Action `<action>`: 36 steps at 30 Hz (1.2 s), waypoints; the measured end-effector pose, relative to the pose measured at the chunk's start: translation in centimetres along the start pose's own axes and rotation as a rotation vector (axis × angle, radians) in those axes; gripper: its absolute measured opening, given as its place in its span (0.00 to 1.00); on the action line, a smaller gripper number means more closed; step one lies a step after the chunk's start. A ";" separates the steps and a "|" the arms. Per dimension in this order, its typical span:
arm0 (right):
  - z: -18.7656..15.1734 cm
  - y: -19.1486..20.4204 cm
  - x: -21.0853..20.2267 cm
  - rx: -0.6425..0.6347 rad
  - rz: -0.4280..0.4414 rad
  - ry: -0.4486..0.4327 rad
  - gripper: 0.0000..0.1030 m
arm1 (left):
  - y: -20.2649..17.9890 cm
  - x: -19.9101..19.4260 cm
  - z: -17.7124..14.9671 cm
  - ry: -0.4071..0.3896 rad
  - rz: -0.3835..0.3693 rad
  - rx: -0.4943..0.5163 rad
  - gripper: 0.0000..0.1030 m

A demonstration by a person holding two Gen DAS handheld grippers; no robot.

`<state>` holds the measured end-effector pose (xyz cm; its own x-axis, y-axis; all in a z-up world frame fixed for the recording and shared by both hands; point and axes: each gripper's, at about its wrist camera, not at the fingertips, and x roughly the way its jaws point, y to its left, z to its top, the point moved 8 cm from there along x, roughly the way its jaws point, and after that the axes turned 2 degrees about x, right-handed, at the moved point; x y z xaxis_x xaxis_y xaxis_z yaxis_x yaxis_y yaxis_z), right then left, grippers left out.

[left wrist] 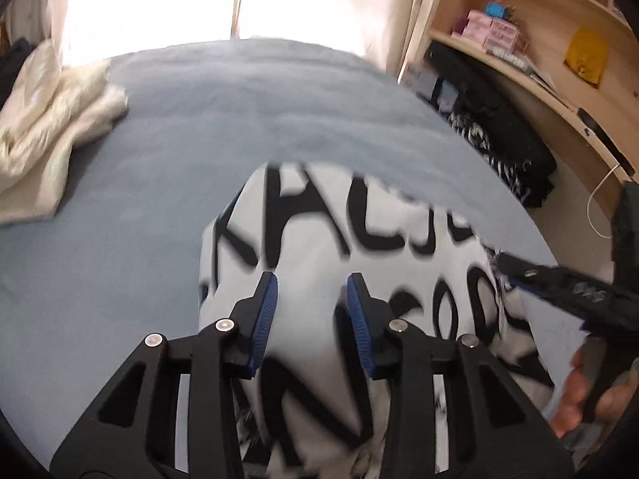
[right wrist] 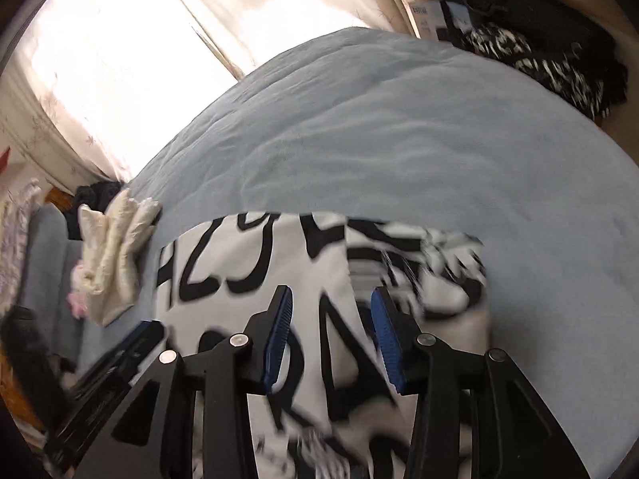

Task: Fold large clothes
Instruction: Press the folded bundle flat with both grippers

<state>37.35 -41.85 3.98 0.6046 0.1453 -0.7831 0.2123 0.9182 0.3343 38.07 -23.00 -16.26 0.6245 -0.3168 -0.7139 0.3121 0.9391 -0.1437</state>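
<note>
**Here: printed garment on the bed, both tools above it**

Here the white garment with large black lettering [left wrist: 319,239] lies on the pale blue bed cover [left wrist: 199,127], bunched and partly doubled over, its far edge running roughly straight across the bed. In the right wrist view the same garment [right wrist: 247,275] shows a busier black-and-white patterned part off to its right side. Motion blur softens the letters in both views.

The left tool [left wrist: 312,284] hangs over the garment with its blue pads partly apart; white cloth shows in the gap, but whether the pads touch it cannot be told. The right tool [right wrist: 331,299] also stands partly apart above the print, and nothing is seen clamped between its pads. In the left wrist view the right tool [left wrist: 519,273] reaches in from the right edge, with the person's hand [left wrist: 579,391] on its handle.

A crumpled cream cloth [left wrist: 52,119] rests on the bed's left side, well apart from the garment. Beyond the bed hangs a bright curtain [right wrist: 120,60]; to the right a wooden shelf [left wrist: 519,40] holds boxes, with dark clothes [left wrist: 499,131] piled below.
</note>
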 end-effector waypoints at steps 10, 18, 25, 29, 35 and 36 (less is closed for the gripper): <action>0.9 -1.6 7.0 -0.028 -0.106 0.050 0.44 | 0.7 6.5 -0.4 0.051 0.108 0.090 0.43; -1.2 -2.0 8.9 -0.060 -0.118 -0.030 0.47 | 0.9 8.1 -1.2 0.041 0.145 0.081 0.49; -3.2 -3.1 10.3 -0.045 -0.146 0.021 0.47 | 1.2 7.0 -1.0 0.017 0.140 0.055 0.49; -3.3 -1.1 6.6 0.019 -0.081 0.067 0.47 | 1.8 3.4 -0.7 -0.010 0.175 -0.016 0.49; -7.3 -1.7 4.7 -0.110 -0.070 0.113 0.47 | 1.0 -0.1 -5.5 0.128 0.107 -0.090 0.49; -7.7 -2.5 4.5 -0.117 -0.069 0.109 0.42 | 1.0 -0.3 -6.3 0.135 0.107 -0.075 0.51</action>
<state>33.59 -40.61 -4.40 0.5031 0.1137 -0.8567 0.1560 0.9631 0.2194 33.71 -21.11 -20.57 0.5476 -0.1988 -0.8128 0.1919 0.9753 -0.1092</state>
